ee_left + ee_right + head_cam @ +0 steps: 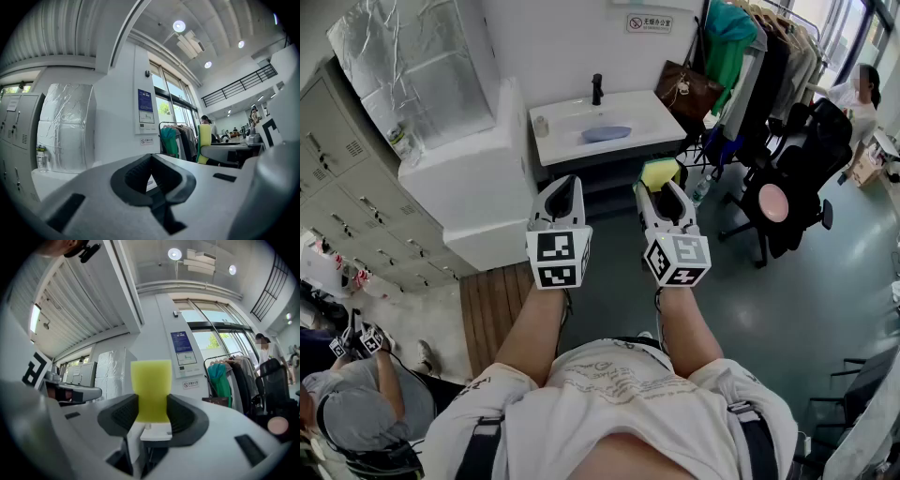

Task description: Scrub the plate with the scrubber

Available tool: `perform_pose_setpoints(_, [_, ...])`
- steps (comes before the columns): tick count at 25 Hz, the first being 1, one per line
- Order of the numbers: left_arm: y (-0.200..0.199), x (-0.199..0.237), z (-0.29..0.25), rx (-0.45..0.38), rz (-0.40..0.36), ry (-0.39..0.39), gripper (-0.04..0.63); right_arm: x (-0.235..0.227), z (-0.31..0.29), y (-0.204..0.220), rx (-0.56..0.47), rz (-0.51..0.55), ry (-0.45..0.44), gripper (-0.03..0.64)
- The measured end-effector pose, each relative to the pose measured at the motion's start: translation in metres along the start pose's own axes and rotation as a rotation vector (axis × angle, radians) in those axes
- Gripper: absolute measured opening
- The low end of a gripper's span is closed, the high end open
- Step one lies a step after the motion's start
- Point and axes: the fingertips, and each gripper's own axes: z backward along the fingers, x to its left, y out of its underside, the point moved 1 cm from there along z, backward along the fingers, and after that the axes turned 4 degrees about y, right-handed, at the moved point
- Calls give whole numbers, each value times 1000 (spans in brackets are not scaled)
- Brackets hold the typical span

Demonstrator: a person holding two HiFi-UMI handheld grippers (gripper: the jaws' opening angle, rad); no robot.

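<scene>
A blue plate [607,134] lies in the basin of the white sink counter [649,120] ahead of me, under a black faucet [597,89]. My right gripper [663,186] [151,409] is shut on a yellow-green scrubber [659,172] [151,389], which stands up between its pads. The left gripper [566,184] [151,158] is shut with nothing in it. Both are held in the air side by side, well short of the sink. From the left gripper view the scrubber [204,140] shows off to the right.
A white cabinet [469,178] with a foil-wrapped block stands left of the sink, with grey lockers [337,187] beyond it. To the right are a clothes rack [759,56], a brown bag [686,89] and a black office chair [797,178]. One person crouches at lower left [366,403].
</scene>
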Motion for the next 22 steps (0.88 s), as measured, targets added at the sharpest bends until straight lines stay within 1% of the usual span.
perform_pose_setpoints(6, [-3, -13, -10, 3, -8, 0, 17, -11, -2, -2, -5, -10, -11, 196])
perform_pose_setpoints(13, [-7, -34, -34, 15, -4, -16, 17, -42, -8, -9, -8, -31, -33, 202])
perform_pose_setpoints(16, [-10, -43, -47, 15, -3, -32, 17, -58, -15, -10, -2, -42, -54, 202])
perform_pose_setpoints(22, [-13, -60, -79, 21, -2, -72, 17, -89, -34, -17, 0, -30, -111, 202])
